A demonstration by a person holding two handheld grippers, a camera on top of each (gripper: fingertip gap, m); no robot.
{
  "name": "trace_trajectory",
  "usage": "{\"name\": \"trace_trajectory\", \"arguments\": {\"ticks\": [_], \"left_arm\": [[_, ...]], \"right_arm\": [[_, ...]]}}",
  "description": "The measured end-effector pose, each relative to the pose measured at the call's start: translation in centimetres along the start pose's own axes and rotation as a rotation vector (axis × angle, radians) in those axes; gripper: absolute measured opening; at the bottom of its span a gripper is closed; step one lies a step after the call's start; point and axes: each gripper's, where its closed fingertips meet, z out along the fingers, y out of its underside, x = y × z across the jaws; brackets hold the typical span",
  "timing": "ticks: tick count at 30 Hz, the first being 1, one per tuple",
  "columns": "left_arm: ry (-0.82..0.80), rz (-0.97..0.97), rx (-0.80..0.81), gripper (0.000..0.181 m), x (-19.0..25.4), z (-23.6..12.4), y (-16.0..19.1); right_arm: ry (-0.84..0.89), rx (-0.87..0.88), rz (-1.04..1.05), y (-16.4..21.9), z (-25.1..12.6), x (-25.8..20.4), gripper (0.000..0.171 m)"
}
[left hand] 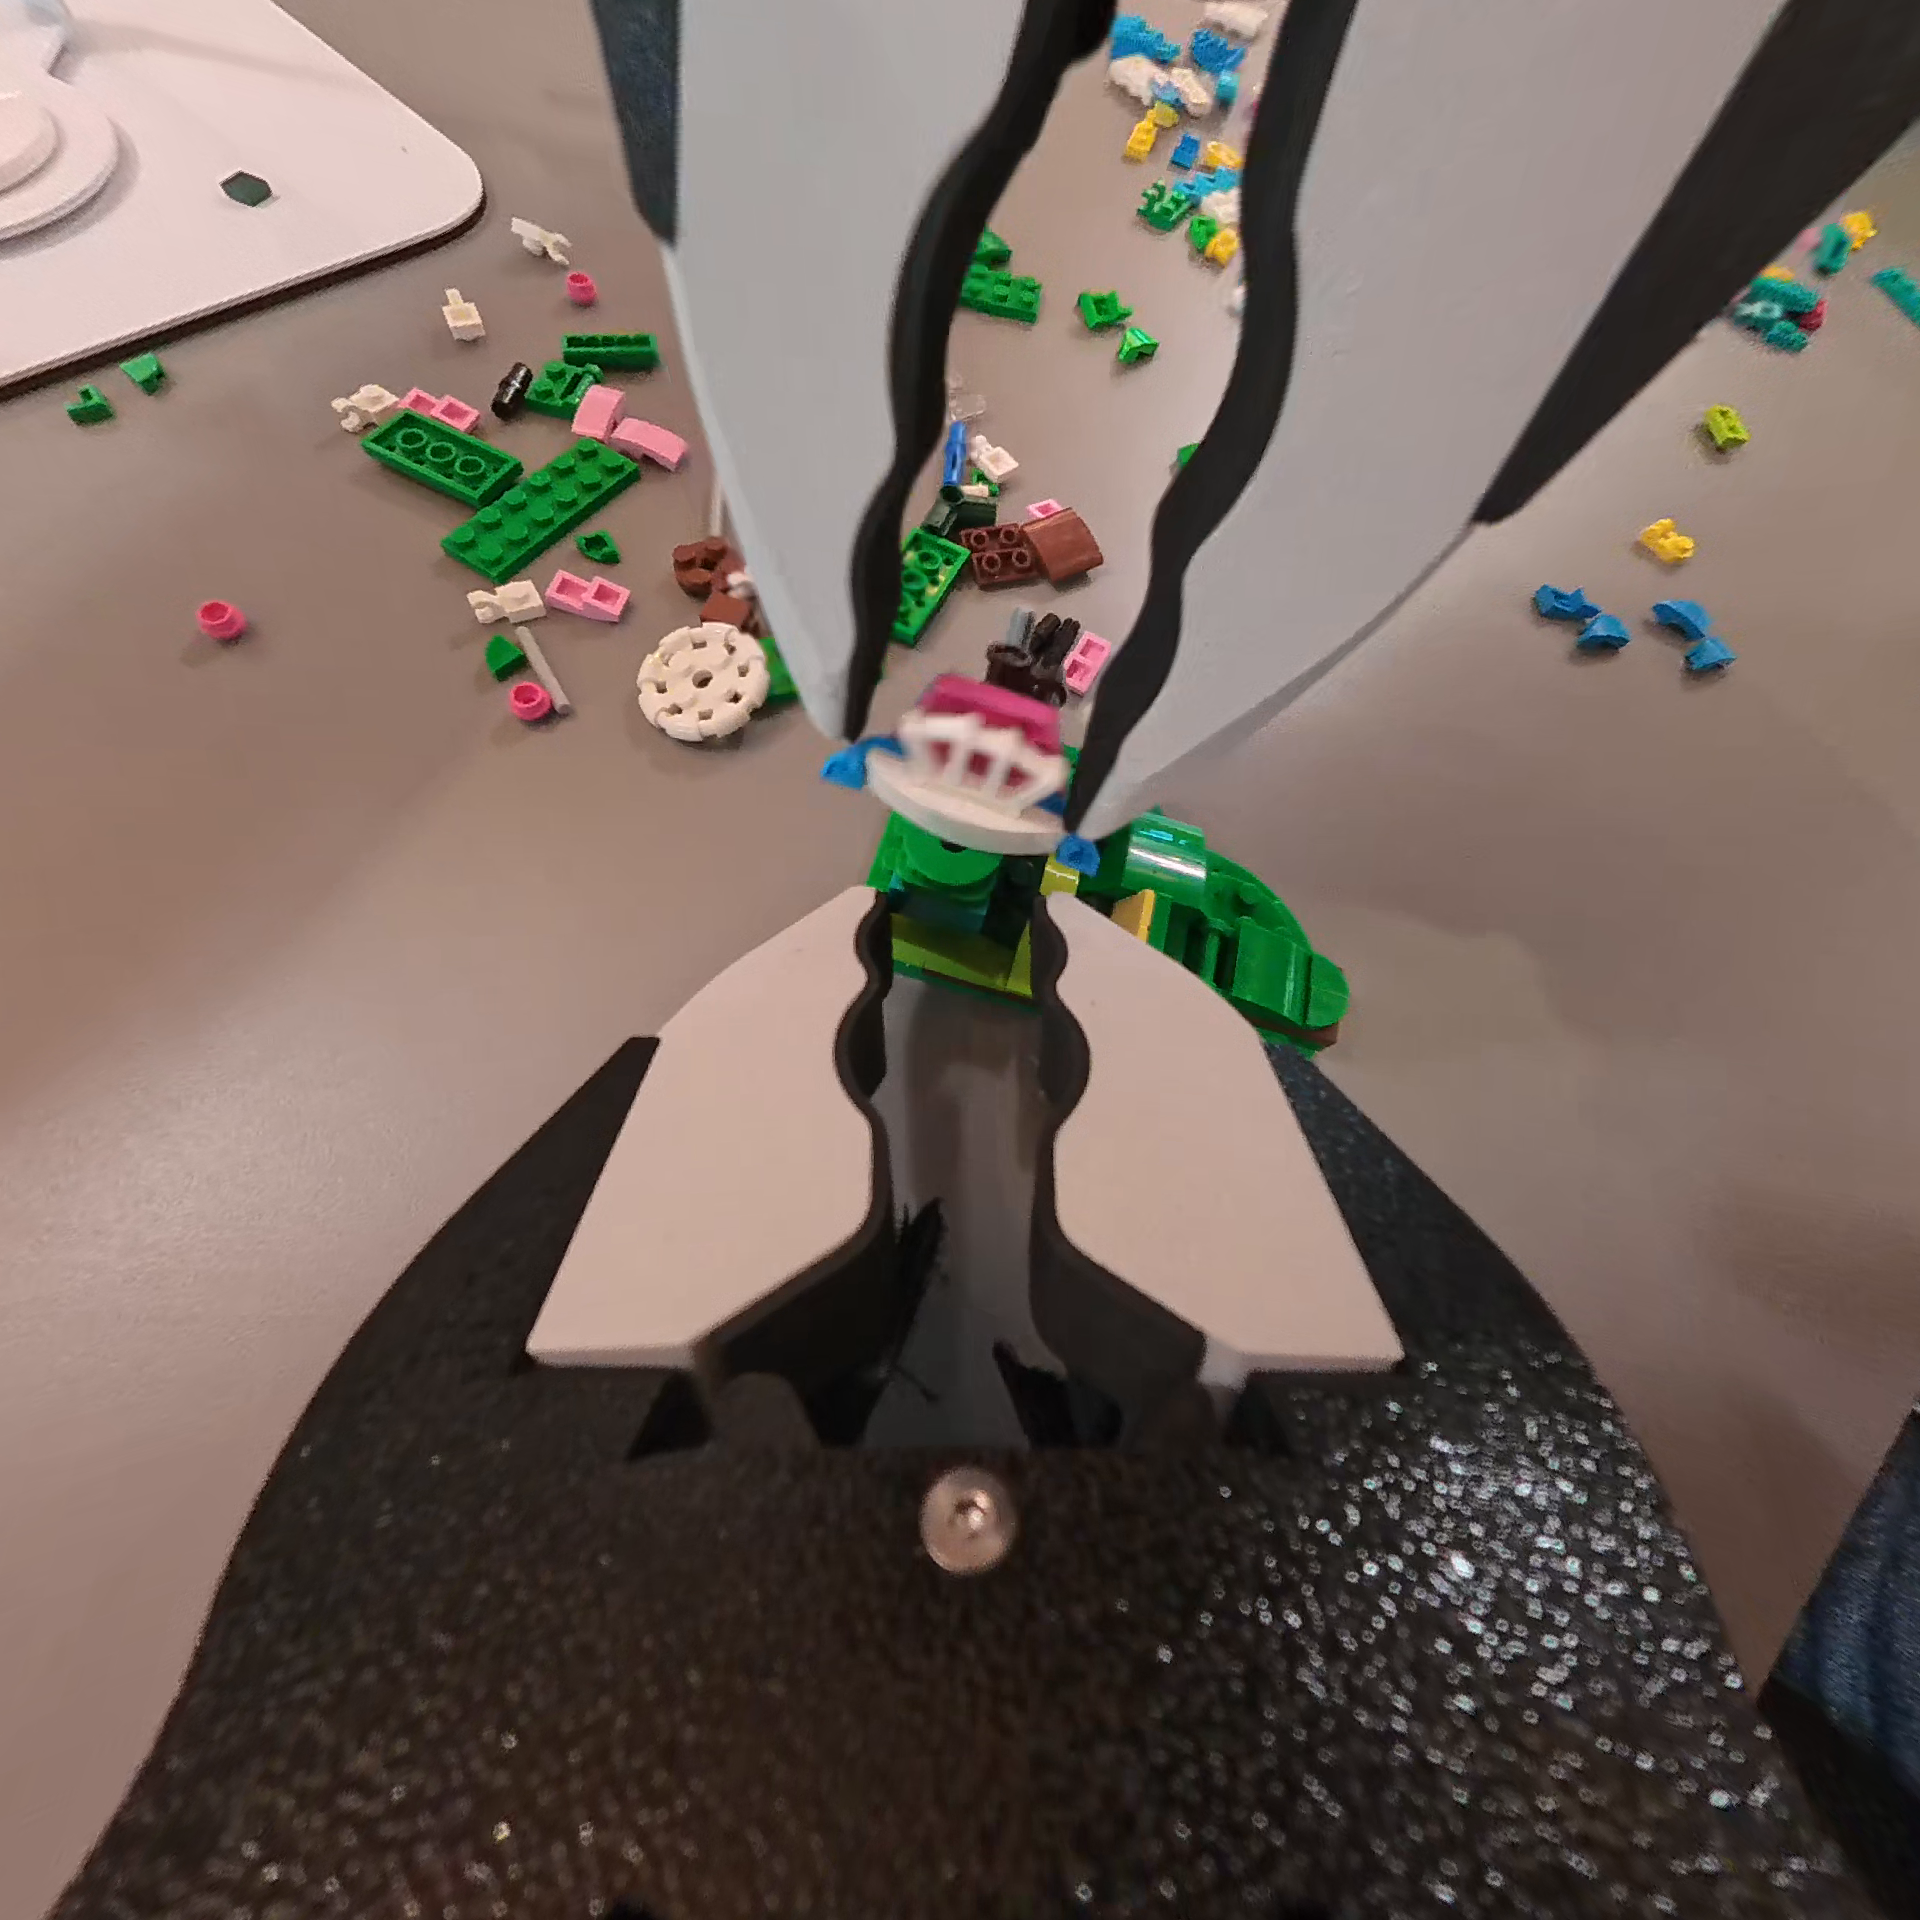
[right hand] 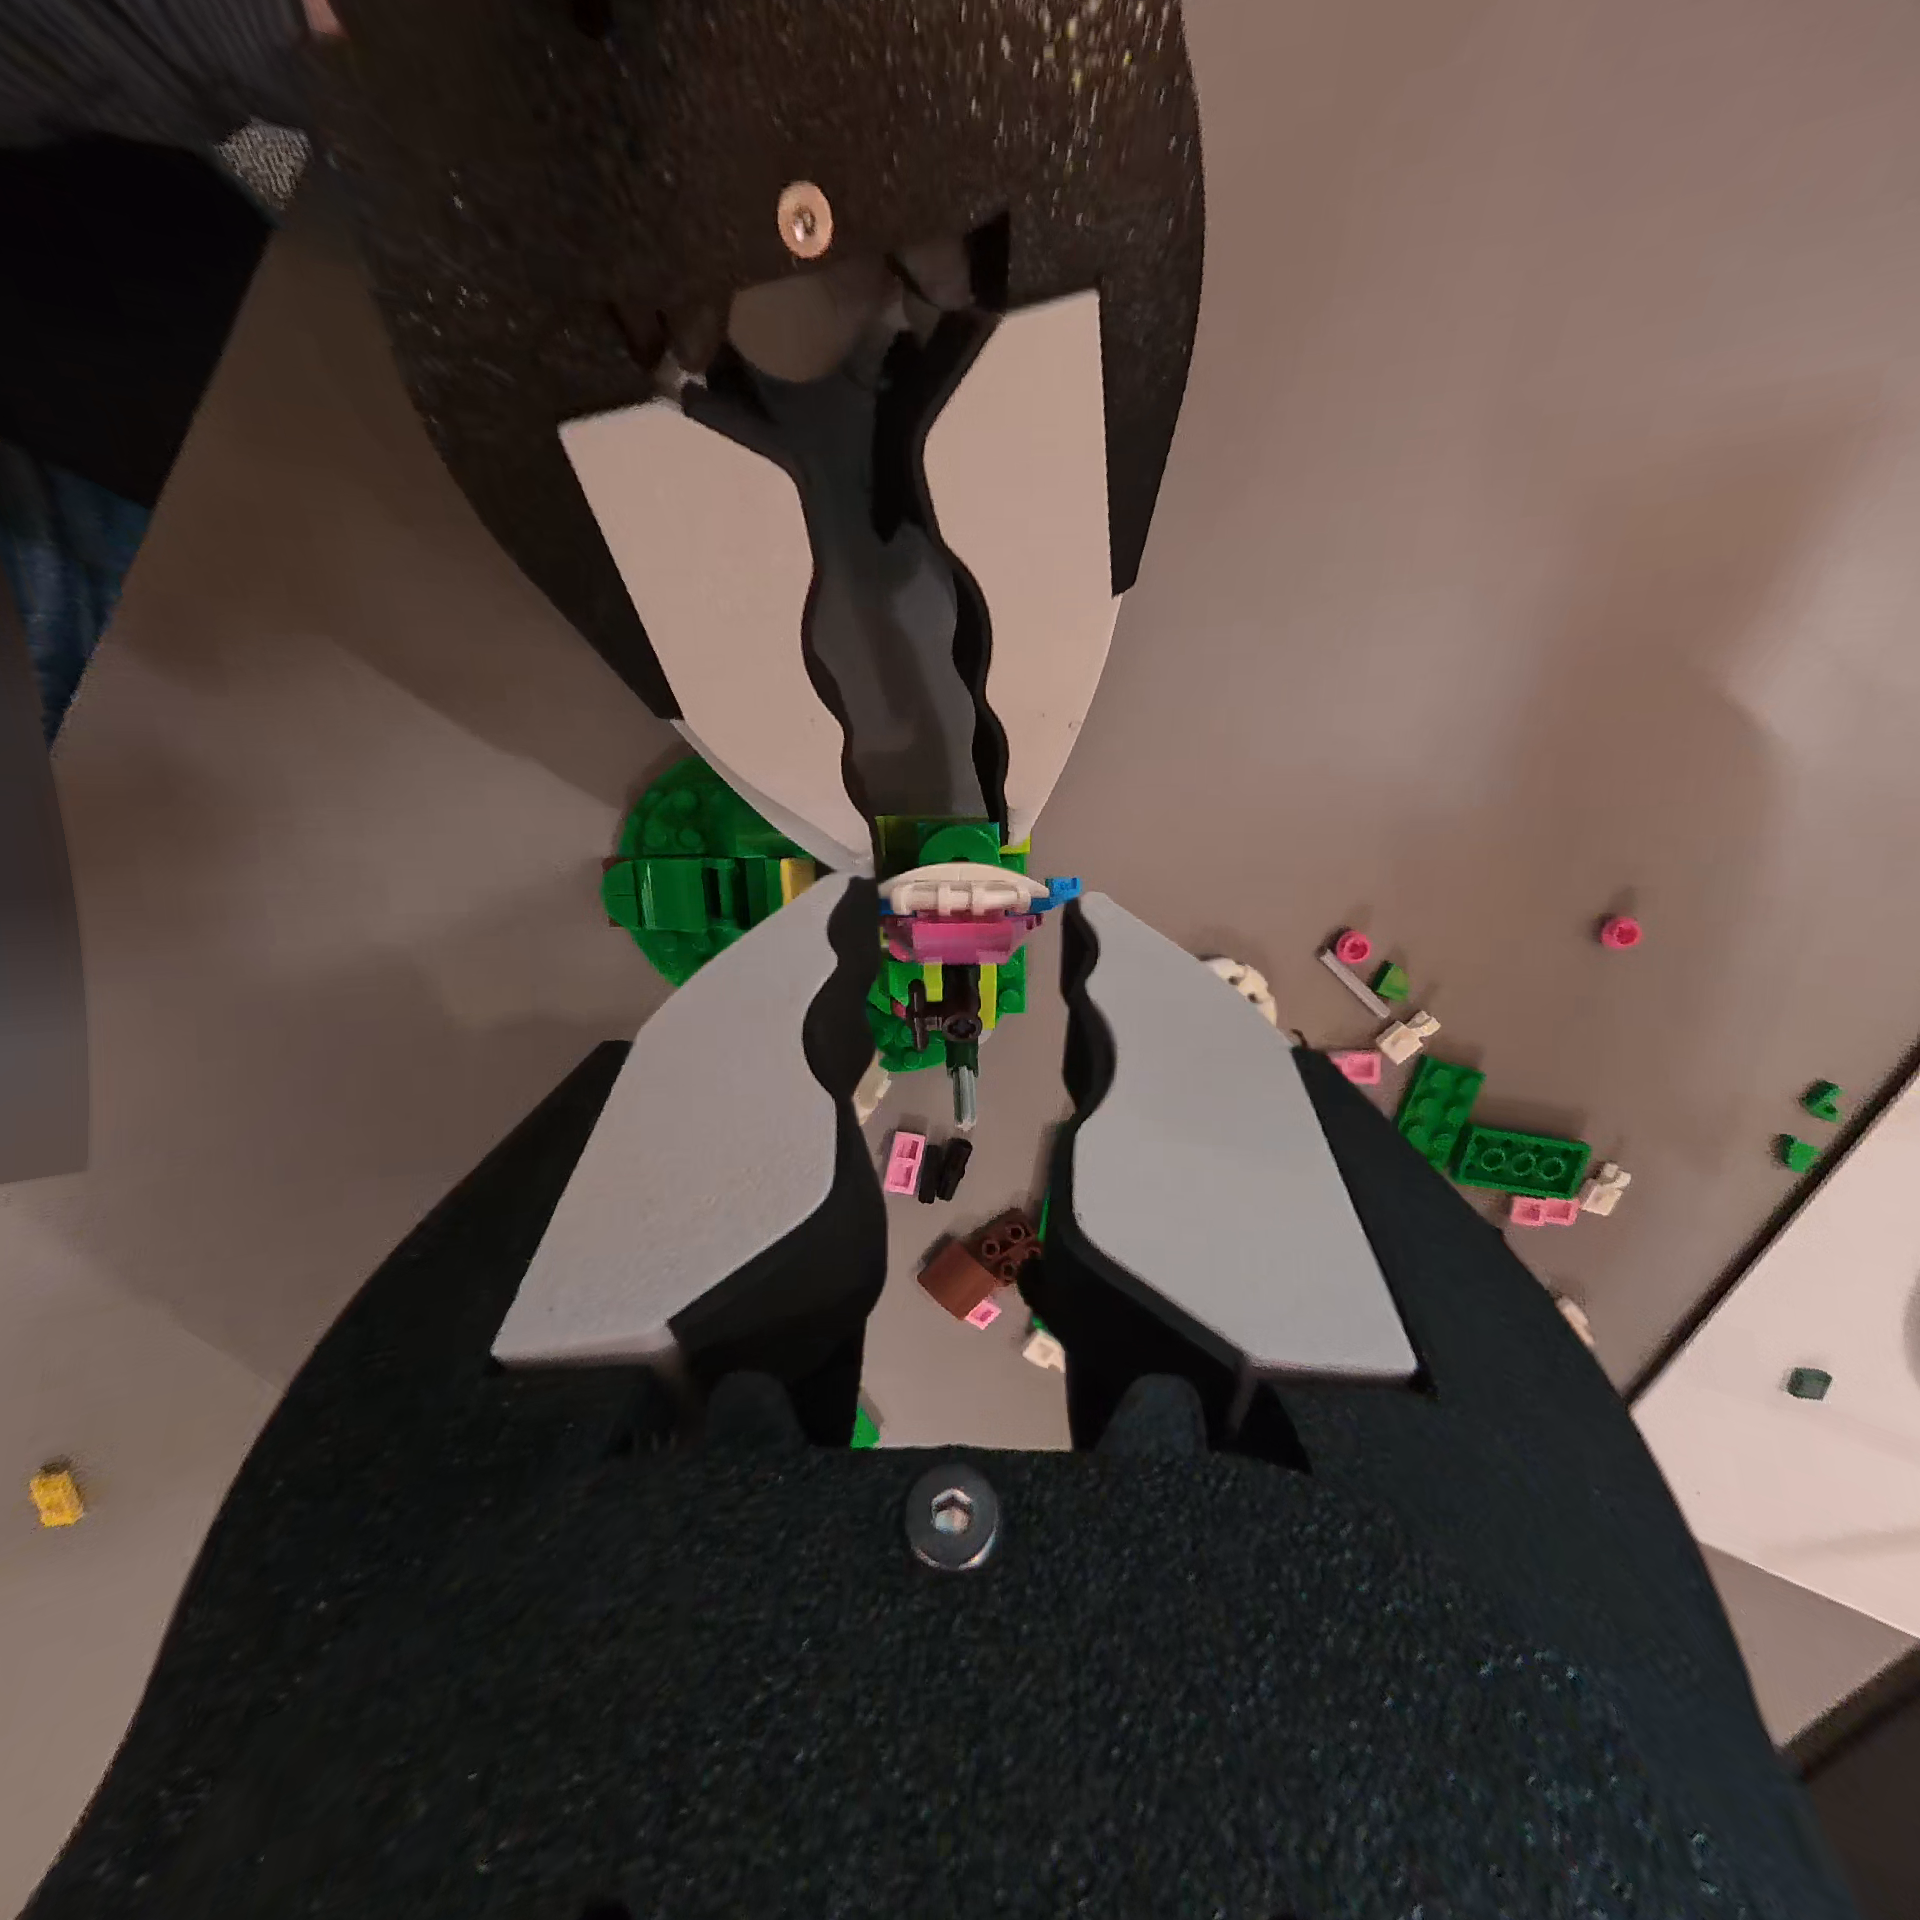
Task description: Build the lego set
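A green lego build (left hand: 1226,935) stands on the grey table; it also shows in the right wrist view (right hand: 675,883). My left gripper (left hand: 961,925) comes from below, shut on the build's near end, and appears from the top in the right wrist view (right hand: 940,831). My right gripper (left hand: 961,790) comes from above, shut on a small sub-assembly (left hand: 971,769): a white round plate with a pink top and blue bits at its sides. It holds it right over the build's green round piece. My right gripper (right hand: 966,904) grips that sub-assembly (right hand: 956,914) by its ends.
Loose bricks lie beyond: green plates (left hand: 540,509), a white round piece (left hand: 701,681), brown bricks (left hand: 1029,551), blue pieces (left hand: 1631,623), a mixed pile (left hand: 1184,125). A white board (left hand: 208,208) lies at far left. A yellow brick (right hand: 57,1496) lies apart. Both grippers' tips are close together, under 4 cm apart.
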Motion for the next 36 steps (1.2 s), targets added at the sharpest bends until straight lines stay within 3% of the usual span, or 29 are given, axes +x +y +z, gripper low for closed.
{"name": "trace_trajectory", "arguments": {"ticks": [8, 27, 36], "left_arm": [[0.0, 0.001, -0.001, 0.025, 0.0, 0.0, 0.01], [-0.001, 0.001, -0.001, 0.025, 0.01, 0.0, 0.02], [0.003, -0.003, 0.0, 0.025, 0.05, 0.0, 0.04]], "right_arm": [[-0.012, 0.045, -0.001, 0.34, -0.11, -0.02, 0.025], [0.061, 0.153, 0.027, 0.25, -0.01, -0.04, 0.024], [0.058, 0.155, 0.052, 0.43, 0.09, -0.18, 0.034]]}}
